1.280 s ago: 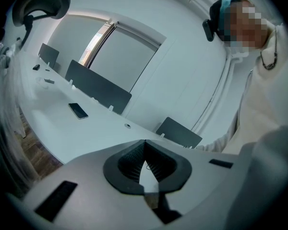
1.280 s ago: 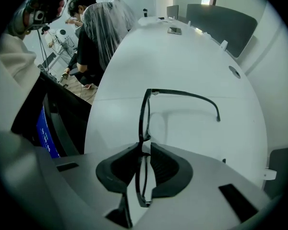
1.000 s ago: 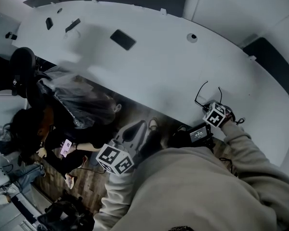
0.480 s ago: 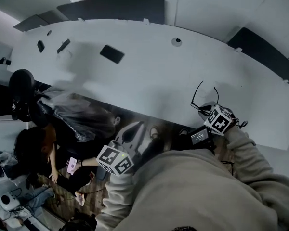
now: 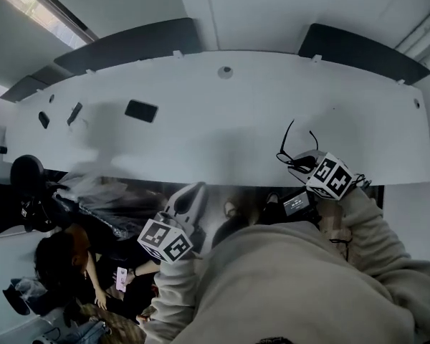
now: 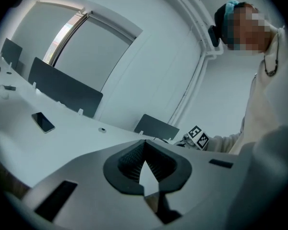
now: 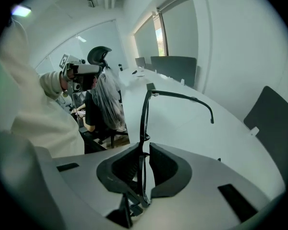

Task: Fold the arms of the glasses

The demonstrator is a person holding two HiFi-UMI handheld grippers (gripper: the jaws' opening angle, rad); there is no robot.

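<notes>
Black thin-framed glasses (image 5: 298, 160) hang above the near edge of the white table (image 5: 222, 131), both arms spread away from the front. My right gripper (image 5: 308, 169) is shut on the frame. In the right gripper view the frame (image 7: 144, 123) rises edge-on from between the pads, and one unfolded arm (image 7: 182, 97) reaches out to the right. My left gripper (image 5: 195, 190) hovers off the table's near edge, to the left of the glasses. Its jaws (image 6: 144, 150) are shut with nothing between them.
A dark phone (image 5: 141, 110) and some small dark items (image 5: 74, 112) lie on the table's left part. A round grommet (image 5: 225, 71) sits near the far edge, with dark dividers (image 5: 129, 41) behind. A seated person (image 5: 64, 253) and a chair (image 5: 29, 174) are at lower left.
The right gripper has lifted with the glasses still in it, and has rolled. The left gripper has risen slightly. The head view has swung, so more of the table's far side shows.
</notes>
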